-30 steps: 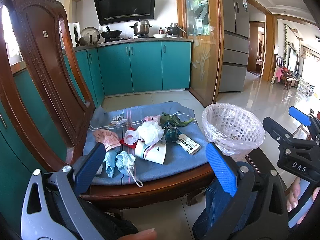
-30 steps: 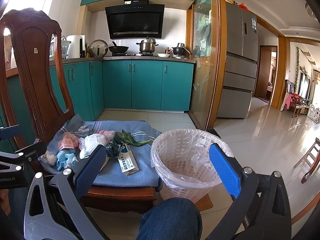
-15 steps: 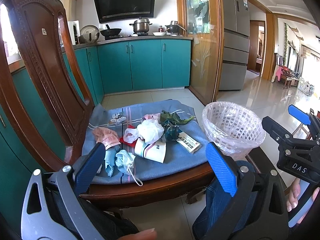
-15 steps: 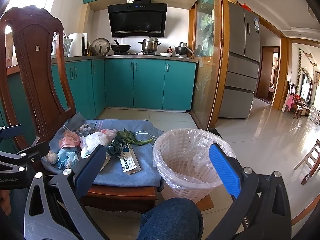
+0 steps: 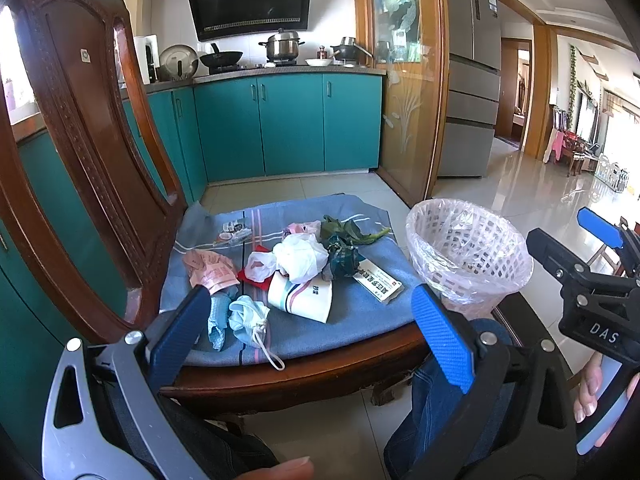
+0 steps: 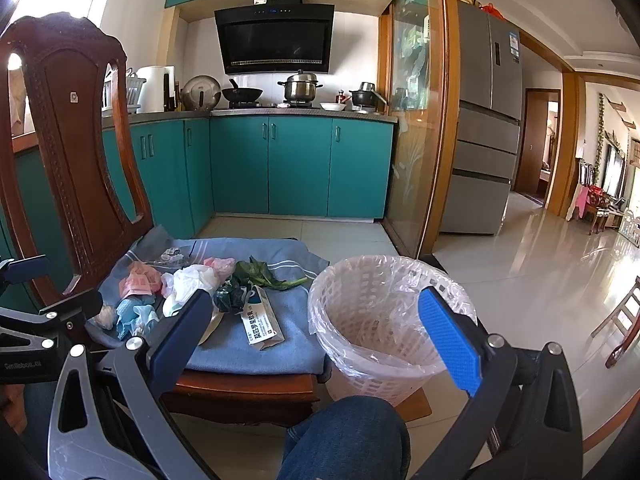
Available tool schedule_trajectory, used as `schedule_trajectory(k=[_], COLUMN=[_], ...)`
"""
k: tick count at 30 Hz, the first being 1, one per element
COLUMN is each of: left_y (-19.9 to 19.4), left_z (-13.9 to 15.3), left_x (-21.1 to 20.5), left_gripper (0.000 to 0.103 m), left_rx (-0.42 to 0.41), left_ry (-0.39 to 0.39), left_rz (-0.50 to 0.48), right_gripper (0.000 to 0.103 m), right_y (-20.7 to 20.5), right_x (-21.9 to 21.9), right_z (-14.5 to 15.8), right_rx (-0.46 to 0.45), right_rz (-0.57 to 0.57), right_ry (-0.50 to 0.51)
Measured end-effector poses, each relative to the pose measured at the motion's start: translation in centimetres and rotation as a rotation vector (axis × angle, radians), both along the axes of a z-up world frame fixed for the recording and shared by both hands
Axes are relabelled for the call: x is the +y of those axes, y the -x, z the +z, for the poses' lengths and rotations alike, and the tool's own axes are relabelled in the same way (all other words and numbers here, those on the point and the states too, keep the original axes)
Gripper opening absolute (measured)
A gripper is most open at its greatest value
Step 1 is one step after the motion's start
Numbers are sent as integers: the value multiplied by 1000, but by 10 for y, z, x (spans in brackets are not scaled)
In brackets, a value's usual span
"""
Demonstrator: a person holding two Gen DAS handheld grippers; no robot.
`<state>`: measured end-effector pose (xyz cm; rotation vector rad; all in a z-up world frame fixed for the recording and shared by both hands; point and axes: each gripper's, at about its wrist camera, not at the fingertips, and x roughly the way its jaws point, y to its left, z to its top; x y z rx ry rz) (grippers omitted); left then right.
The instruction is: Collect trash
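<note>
You've got both the left gripper (image 5: 310, 326) and right gripper (image 6: 320, 326) with fingers spread wide, empty; trash pile (image 5: 296, 268) sits just left of the basket (image 5: 468, 252).

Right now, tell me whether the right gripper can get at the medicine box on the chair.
Probably yes: the right gripper is open, the medicine box lies bare at the trash pile's near right edge, nothing on top.
</note>
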<state>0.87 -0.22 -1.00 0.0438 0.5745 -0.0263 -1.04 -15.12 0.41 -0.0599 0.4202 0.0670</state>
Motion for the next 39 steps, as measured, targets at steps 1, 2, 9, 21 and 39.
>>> schedule_trajectory(k=[1, 2, 9, 21, 39], left_y=[-1, -3, -4, -8, -11], left_z=[0, -1, -4, -8, -13], left_x=[0, 0, 3, 4, 9], left_gripper=[100, 100, 100, 100, 100], left_rx=[4, 5, 14, 40, 60], left_ry=[-2, -6, -4, 1, 11], left_rz=[0, 1, 19, 19, 31], right_gripper=[100, 100, 100, 101, 100], right_y=[-1, -1, -4, -6, -9], right_x=[0, 0, -2, -2, 3], right_z=[0, -1, -1, -6, -10], right_rx=[-1, -1, -2, 6, 16], right_rz=[0, -2, 4, 5, 12], right_ry=[2, 4, -33, -32, -23])
